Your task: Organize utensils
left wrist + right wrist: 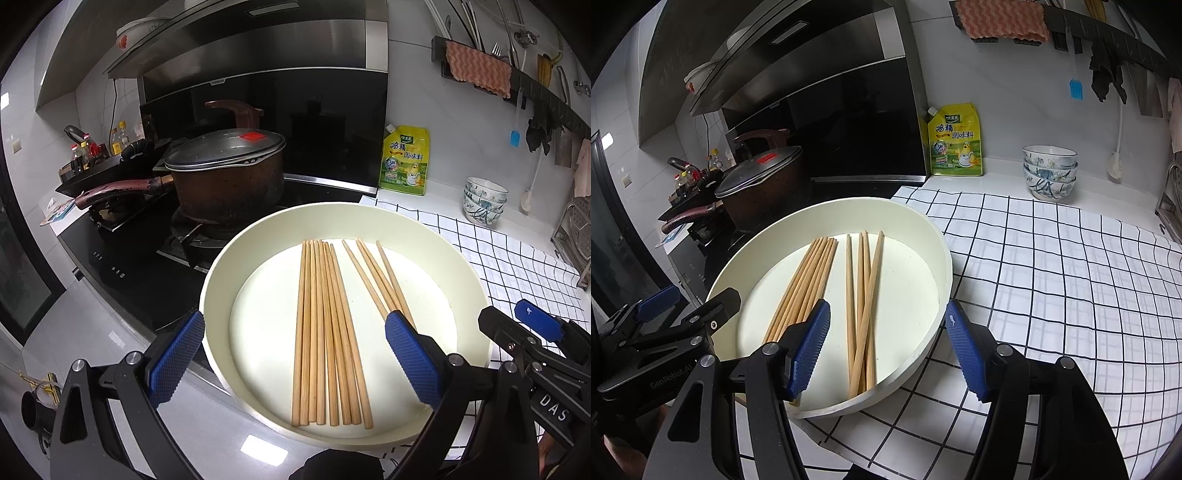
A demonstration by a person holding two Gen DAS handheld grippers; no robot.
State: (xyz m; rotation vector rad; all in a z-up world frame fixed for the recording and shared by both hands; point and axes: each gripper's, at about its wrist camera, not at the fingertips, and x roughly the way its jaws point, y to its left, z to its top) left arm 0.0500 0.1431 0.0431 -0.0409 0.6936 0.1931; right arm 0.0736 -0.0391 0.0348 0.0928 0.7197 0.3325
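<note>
A round cream tray (218, 273) (945, 258) sits on the counter and holds wooden chopsticks. A tidy bundle of several chopsticks (325, 332) (801, 291) lies side by side. A looser group of several chopsticks (373, 273) (862, 302) lies to its right, partly crossed. My left gripper (295, 358) is open above the tray's near side, straddling the bundle. My right gripper (886, 350) is open over the loose group near the tray's front rim. The right gripper also shows in the left wrist view (532, 332), and the left gripper in the right wrist view (683, 321).
A lidded brown pot (225, 177) stands on the black stove (122, 258) to the tray's left. A black-and-white checked cloth (1052, 277) covers the counter to the right. A yellow seasoning bag (955, 140) and stacked bowls (1051, 171) stand by the back wall.
</note>
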